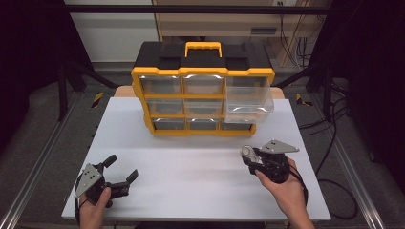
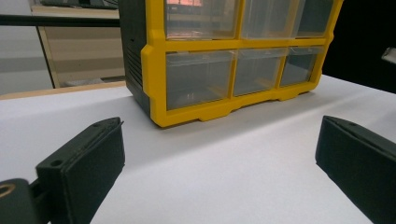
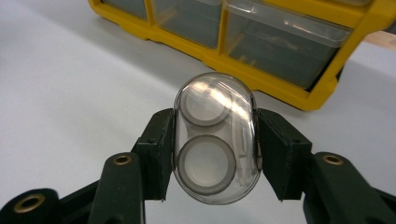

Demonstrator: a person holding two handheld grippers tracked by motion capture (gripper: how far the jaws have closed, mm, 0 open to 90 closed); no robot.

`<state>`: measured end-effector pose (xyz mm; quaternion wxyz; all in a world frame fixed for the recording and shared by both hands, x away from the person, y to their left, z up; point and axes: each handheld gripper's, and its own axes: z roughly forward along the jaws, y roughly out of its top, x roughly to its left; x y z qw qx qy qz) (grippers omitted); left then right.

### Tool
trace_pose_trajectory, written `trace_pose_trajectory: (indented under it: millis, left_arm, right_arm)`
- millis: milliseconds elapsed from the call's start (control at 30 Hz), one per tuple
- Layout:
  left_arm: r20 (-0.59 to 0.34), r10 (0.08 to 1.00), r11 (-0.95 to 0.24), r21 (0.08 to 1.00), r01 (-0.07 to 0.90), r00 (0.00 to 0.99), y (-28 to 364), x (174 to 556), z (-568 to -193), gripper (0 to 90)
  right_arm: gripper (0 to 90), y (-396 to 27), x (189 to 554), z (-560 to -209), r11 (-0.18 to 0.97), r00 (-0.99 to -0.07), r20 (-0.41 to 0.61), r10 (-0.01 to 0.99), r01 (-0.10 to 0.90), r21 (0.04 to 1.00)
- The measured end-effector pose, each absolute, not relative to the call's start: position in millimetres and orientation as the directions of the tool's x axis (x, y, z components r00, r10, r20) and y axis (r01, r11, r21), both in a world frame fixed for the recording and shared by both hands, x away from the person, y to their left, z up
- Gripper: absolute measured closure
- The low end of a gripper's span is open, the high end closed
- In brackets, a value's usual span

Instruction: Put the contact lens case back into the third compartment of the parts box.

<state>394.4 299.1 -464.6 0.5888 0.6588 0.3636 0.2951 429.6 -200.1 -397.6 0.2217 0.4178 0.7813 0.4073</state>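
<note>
A yellow and black drawer cabinet (image 1: pixel 203 93) with clear drawers stands at the back of the white table (image 1: pixel 200 191); its upper right drawer (image 1: pixel 248 102) is pulled out. My right gripper (image 1: pixel 249 155) is shut on a clear oval case (image 3: pixel 215 137) holding two round grey discs; the case (image 1: pixel 248 152) hangs a little above the table, in front of the cabinet's right end (image 3: pixel 280 51). My left gripper (image 1: pixel 122 169) rests low at the table's near left, jaws wide open with nothing between them (image 2: pixel 219 158). The cabinet's lower left corner (image 2: pixel 159 112) lies ahead of it.
The table's front edge (image 1: pixel 191 218) is just behind both hands. Metal frame rails (image 1: pixel 28 181) run along both sides, and black cables (image 1: pixel 334 181) lie on the floor to the right. Bare table surface lies between the two grippers.
</note>
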Motion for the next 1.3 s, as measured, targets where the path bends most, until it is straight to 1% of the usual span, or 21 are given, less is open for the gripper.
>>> trace_pose_trajectory:
  millis: [167,400,633,900,1300]
  left_arm:
    - [-0.040,0.827,-0.042,0.990,0.132,0.561,299,394,-465,1.1]
    - [-0.039,0.827,-0.043,0.990,0.133,0.561,299,395,-465,1.1]
    - [-0.037,0.829,-0.046,0.990,0.135,0.559,299,394,-466,1.1]
    - [-0.024,0.826,-0.063,0.989,0.136,0.563,297,397,-466,1.1]
    - [-0.028,0.819,-0.066,0.988,0.143,0.573,293,400,-467,1.1]
  right_arm:
    - [49.0,-211,429,-392,0.290,-0.534,0.010,0.845,0.474,0.831]
    - [49.0,-220,427,-383,0.282,-0.525,0.003,0.851,0.462,0.841]
    - [49.0,-223,426,-380,0.279,-0.526,0.002,0.851,0.455,0.846]
    - [49.0,-229,422,-374,0.247,-0.519,0.019,0.855,0.438,0.864]
    - [49.0,-248,416,-367,0.222,-0.484,0.019,0.875,0.437,0.872]
